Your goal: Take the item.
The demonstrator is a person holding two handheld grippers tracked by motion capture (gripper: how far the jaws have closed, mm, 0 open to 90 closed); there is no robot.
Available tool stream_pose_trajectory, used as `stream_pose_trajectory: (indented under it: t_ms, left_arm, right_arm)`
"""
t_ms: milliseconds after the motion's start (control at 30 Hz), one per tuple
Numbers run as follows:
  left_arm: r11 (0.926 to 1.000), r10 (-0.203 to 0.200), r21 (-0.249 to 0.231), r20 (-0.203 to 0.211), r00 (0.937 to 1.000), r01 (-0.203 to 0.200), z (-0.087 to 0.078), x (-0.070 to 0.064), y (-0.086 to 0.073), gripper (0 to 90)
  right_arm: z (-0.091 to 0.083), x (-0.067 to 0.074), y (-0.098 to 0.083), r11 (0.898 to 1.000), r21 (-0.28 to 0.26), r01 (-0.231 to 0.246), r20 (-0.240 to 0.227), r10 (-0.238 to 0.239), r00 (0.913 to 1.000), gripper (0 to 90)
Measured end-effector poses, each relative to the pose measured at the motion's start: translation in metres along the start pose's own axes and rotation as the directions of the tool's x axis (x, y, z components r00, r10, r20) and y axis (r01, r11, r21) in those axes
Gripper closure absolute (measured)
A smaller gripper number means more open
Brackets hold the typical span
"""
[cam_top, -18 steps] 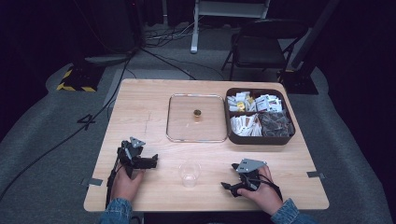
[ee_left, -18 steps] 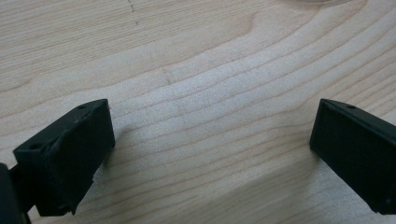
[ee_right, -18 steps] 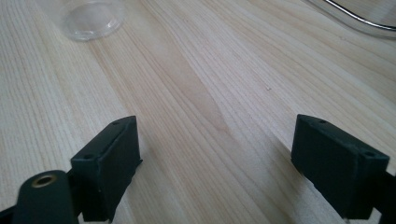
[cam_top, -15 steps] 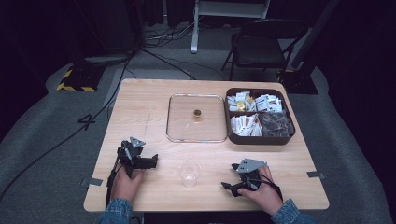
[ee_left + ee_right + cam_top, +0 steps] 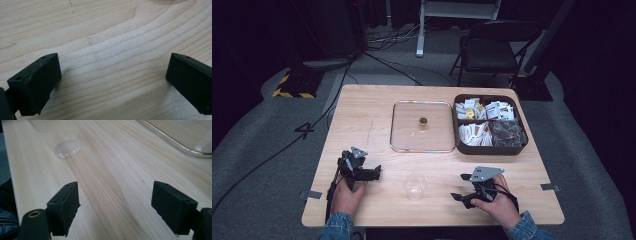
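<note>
- You are holding the left gripper point(image 5: 373, 173) at the lower left of the high view, its jaws standing wide apart over bare table point(image 5: 372, 125), gripping nothing.
- You are holding the right gripper point(image 5: 460, 187) at the lower right, its jaws likewise spread with nothing between them.
- The clear plastic cup point(image 5: 415, 185) is standing upright at the lower centre, between both grippers and touching neither; in the right gripper view it is sitting at the upper left point(image 5: 65, 145).
- The glass tray point(image 5: 398, 131) and the sachet box point(image 5: 512, 150) are lying beyond, toward the frame's middle.
</note>
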State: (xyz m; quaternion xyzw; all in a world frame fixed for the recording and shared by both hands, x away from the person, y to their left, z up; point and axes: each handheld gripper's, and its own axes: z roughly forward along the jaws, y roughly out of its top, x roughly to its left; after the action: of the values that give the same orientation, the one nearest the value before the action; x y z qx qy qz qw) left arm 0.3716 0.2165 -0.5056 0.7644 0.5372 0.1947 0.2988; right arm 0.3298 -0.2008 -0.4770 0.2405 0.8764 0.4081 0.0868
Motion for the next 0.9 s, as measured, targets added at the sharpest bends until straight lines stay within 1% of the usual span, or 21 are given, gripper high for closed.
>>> stream_pose_trajectory:
  t_ms: [33,100,133,300,333,400,533,633,667,733,900]
  left_arm:
    - [1.0,0.0,0.0,0.0,1.0,0.0,0.0,0.0,0.0,0.2]
    - [1.0,0.0,0.0,0.0,1.0,0.0,0.0,0.0,0.0,0.2]
    - [1.0,0.001,0.001,-0.001,1.0,-0.001,0.0,0.0,0.0,0.2]
    - [1.0,0.0,0.001,-0.001,1.0,0.0,0.0,0.0,0.0,0.2]
    - [1.0,0.001,0.001,0.0,1.0,-0.001,0.0,0.0,0.0,0.2]
    - [1.0,0.001,0.001,0.0,1.0,-0.001,0.0,0.0,0.0,0.2]
    - [1.0,0.001,0.002,0.0,1.0,-0.001,0.0,0.0,0.0,0.2]
    - [1.0,0.001,0.001,0.0,1.0,-0.001,0.0,0.0,0.0,0.2]
    - [1.0,0.0,0.0,0.0,1.0,0.0,0.0,0.0,0.0,0.2]
    - [1.0,0.001,0.001,0.0,1.0,-0.001,0.0,0.0,0.0,0.2]
    - [1.0,0.001,0.001,0.0,1.0,-0.001,0.0,0.0,0.0,0.2]
  right_arm:
    - [-0.006,0.0,0.005,1.0,-0.017,0.009,-0.006,-0.009,0.9999,24.0]
    - [-0.012,-0.001,0.009,0.999,-0.032,0.012,-0.01,-0.012,0.9999,24.6]
    - [-0.012,-0.001,0.009,0.999,-0.032,0.012,-0.01,-0.012,0.9999,24.6]
    - [-0.024,-0.004,0.016,0.998,-0.055,0.015,-0.015,-0.016,0.9998,24.5]
    - [-0.028,-0.005,0.02,0.998,-0.064,0.009,-0.023,-0.011,0.9997,24.6]
    - [-0.033,-0.007,0.025,0.997,-0.071,0.01,-0.025,-0.012,0.9996,24.7]
    - [-0.04,-0.01,0.032,0.996,-0.082,0.018,-0.013,-0.019,0.9997,24.7]
    - [-0.046,-0.015,0.038,0.996,-0.09,0.014,-0.007,-0.015,0.9999,24.5]
    - [-0.051,-0.02,0.041,0.996,-0.094,0.012,0.003,-0.012,0.9999,24.0]
    - [-0.052,-0.022,0.041,0.995,-0.098,0.011,0.006,-0.011,0.9999,23.7]
    - [-0.061,-0.035,0.045,0.993,-0.115,-0.004,0.031,0.007,0.9995,22.7]
